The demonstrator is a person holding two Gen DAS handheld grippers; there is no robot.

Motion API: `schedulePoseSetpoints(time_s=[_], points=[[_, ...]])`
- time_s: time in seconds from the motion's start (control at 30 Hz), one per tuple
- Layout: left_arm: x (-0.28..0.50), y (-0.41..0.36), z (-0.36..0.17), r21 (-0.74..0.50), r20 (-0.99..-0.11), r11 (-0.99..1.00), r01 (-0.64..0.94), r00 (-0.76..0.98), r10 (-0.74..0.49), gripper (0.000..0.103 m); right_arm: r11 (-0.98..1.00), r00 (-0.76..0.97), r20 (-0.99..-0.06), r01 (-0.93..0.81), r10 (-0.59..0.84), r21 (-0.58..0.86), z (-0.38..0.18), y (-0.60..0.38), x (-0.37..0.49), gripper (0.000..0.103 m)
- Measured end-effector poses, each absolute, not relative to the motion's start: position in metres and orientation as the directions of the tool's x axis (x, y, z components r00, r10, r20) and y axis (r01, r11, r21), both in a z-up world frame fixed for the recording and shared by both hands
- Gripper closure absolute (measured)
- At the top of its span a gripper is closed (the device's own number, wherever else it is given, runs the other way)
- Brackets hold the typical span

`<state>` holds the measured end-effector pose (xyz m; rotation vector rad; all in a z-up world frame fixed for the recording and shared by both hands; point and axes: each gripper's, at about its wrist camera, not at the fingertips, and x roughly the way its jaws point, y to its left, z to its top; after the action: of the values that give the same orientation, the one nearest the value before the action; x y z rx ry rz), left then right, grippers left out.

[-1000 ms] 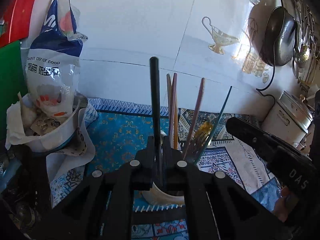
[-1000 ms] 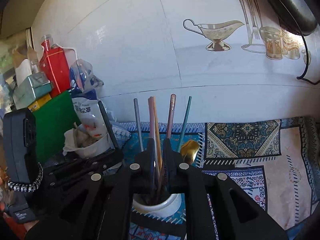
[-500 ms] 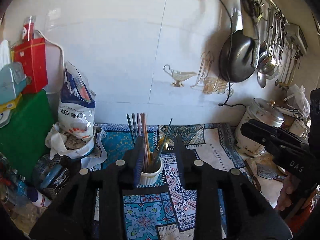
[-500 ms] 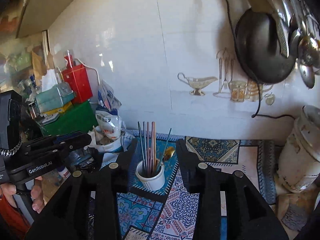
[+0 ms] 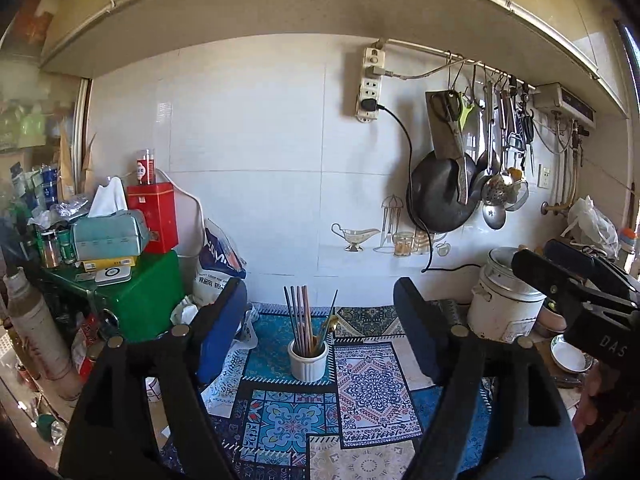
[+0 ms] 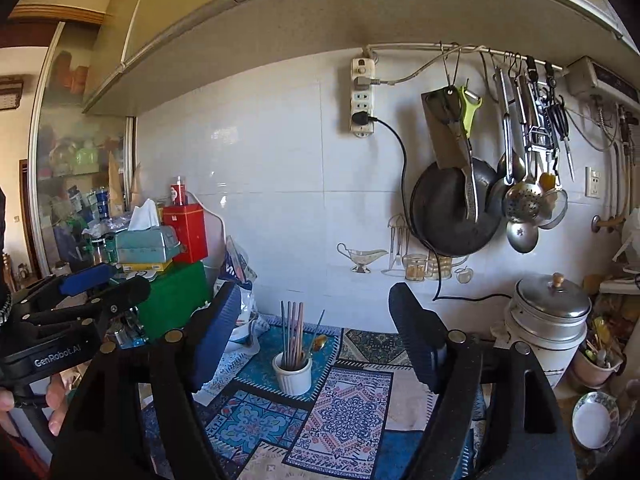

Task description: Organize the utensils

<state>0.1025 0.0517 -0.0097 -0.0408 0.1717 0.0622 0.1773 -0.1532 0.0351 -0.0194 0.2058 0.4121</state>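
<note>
Standing upright in the white ribbed cup (image 5: 308,364) on the patterned mat (image 5: 360,392) of my table, the chopsticks (image 5: 300,320) and gold spoon (image 5: 330,326) sit near the tiled wall. My left hand-held gripper (image 5: 320,332) and right hand-held gripper (image 6: 316,336) both hover well back, spread wide and released, grasping nothing.

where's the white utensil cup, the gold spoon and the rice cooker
white utensil cup (image 5: 308,364), left wrist view, ribbed front wall
gold spoon (image 6: 320,342), right wrist view, its bowl above the cup rim
rice cooker (image 5: 502,308), left wrist view, white side wall
</note>
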Motion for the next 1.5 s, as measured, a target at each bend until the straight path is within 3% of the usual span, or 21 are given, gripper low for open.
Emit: schedulePoseSetpoints(time_s=[0.27,1.5], points=[[0.075,0.047,-0.002,-0.023,-0.129,0.998,-0.064,0.990,0.061,0.014,0.948,0.937,-0.147,-0.317,0.317,0.026,0.044,-0.158,0.147,0.000],[0.077,0.052,-0.005,-0.038,-0.136,0.999,-0.015,0.991,0.010,0.014,0.957,0.942,-0.172,-0.291,0.289,0.011,0.040,-0.157,0.135,0.000]])
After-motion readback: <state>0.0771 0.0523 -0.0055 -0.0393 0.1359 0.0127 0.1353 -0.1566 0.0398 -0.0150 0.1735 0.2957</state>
